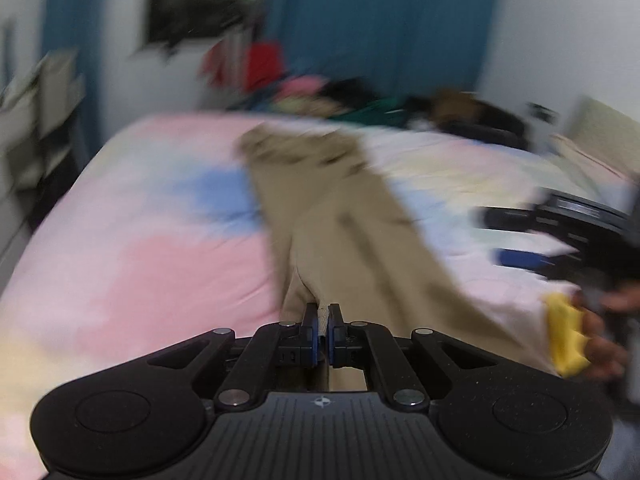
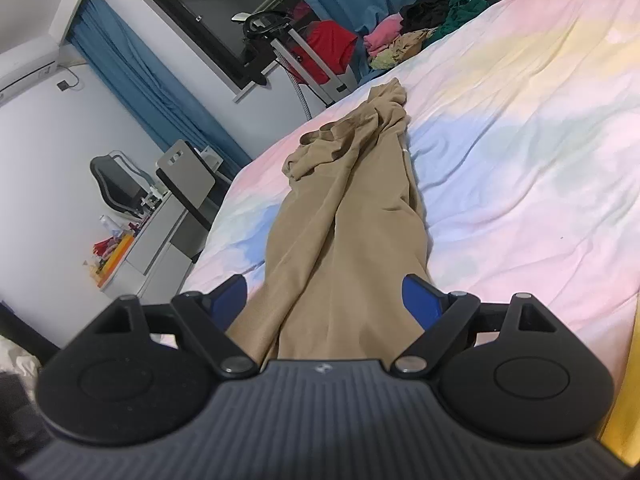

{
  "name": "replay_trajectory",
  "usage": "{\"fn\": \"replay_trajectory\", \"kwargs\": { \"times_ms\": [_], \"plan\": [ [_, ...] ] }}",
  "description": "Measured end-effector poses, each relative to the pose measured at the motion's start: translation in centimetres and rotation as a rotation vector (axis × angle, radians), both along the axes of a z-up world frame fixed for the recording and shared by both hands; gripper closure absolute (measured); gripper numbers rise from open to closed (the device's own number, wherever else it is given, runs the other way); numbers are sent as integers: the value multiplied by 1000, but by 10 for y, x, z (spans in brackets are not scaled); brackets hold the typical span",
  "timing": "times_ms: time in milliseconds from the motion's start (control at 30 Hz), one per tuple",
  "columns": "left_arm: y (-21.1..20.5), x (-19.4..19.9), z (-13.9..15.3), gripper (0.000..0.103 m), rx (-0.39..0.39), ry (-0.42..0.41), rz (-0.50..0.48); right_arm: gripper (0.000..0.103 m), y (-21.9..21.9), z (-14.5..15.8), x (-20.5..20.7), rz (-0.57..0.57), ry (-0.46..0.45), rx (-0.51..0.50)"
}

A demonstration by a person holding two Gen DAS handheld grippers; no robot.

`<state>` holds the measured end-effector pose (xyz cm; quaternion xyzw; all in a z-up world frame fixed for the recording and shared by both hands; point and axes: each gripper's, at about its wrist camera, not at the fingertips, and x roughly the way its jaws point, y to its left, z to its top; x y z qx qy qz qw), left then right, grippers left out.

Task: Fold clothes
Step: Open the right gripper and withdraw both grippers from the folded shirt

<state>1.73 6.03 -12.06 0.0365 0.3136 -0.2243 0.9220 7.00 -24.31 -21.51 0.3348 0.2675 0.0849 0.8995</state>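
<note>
Tan trousers [image 1: 336, 208] lie lengthwise on a bed with a pastel pink, blue and yellow sheet [image 1: 140, 248]. My left gripper [image 1: 323, 320] is shut on the near end of the trousers. The right gripper [image 1: 516, 236] shows at the right of the blurred left wrist view, held by a hand, off the cloth. In the right wrist view the trousers [image 2: 352, 220] run away from me across the sheet [image 2: 520, 180], waistband bunched at the far end. My right gripper [image 2: 326, 300] is open, its blue pads [image 2: 420, 300] standing on either side of the near trouser legs.
A pile of mixed clothes [image 2: 424, 24] lies at the far end of the bed. A red garment hangs on a rack [image 2: 320, 60] beside blue curtains. A desk with a chair [image 2: 120, 192] stands left of the bed. A yellow object [image 1: 566, 336] sits in the hand at right.
</note>
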Motion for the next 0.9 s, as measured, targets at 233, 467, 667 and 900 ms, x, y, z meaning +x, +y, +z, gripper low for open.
{"fn": "replay_trajectory", "kwargs": {
  "times_ms": [233,467,667,900],
  "plan": [
    [-75,-17,-19,98,174,-11,-237,17,-6,-4,1,-26,25,4],
    [-87,2,-64,74,197,236,-300,17,-9,-14,3,10,85,10],
    [-52,23,-65,39,37,352,-178,17,-13,-28,1,13,159,36],
    [-11,55,-70,32,-122,466,30,17,-9,-43,5,20,249,7]
  ]
}}
